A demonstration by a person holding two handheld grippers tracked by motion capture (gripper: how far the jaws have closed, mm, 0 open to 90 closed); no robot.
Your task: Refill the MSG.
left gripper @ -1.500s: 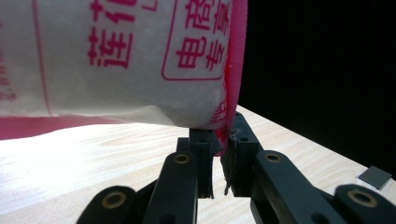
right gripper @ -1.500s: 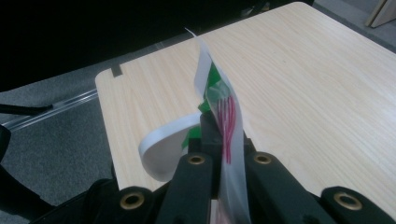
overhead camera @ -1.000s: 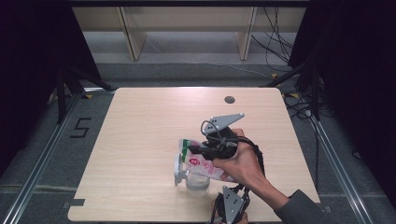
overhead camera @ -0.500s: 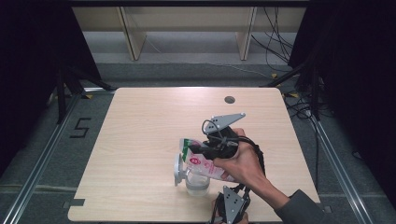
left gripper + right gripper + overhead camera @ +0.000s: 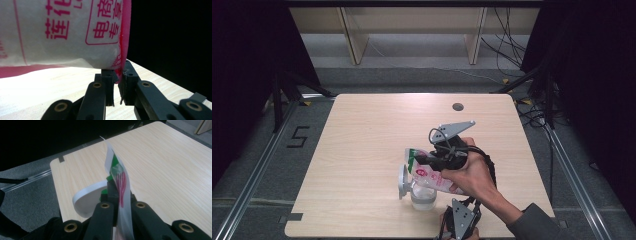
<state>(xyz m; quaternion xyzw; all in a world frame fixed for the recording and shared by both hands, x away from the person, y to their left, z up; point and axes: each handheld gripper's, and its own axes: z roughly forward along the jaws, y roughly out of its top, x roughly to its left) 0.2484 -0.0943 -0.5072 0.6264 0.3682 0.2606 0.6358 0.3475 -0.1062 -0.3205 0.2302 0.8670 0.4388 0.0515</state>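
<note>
A white pouch with pink print and a green top hangs tilted over a clear jar whose white flip lid stands open. My right gripper, held in a hand from the right, is shut on the pouch's upper edge. In the right gripper view the pouch runs between the jaws of the right gripper, and the lid lies just behind. My left gripper reaches up from the table's near edge. In the left gripper view the left gripper pinches the pouch's pink bottom seam.
The light wooden table has a dark round grommet near its far edge. Dark curtains flank both sides, cables trail on the floor at the right, and a floor mark like a 5 lies to the left.
</note>
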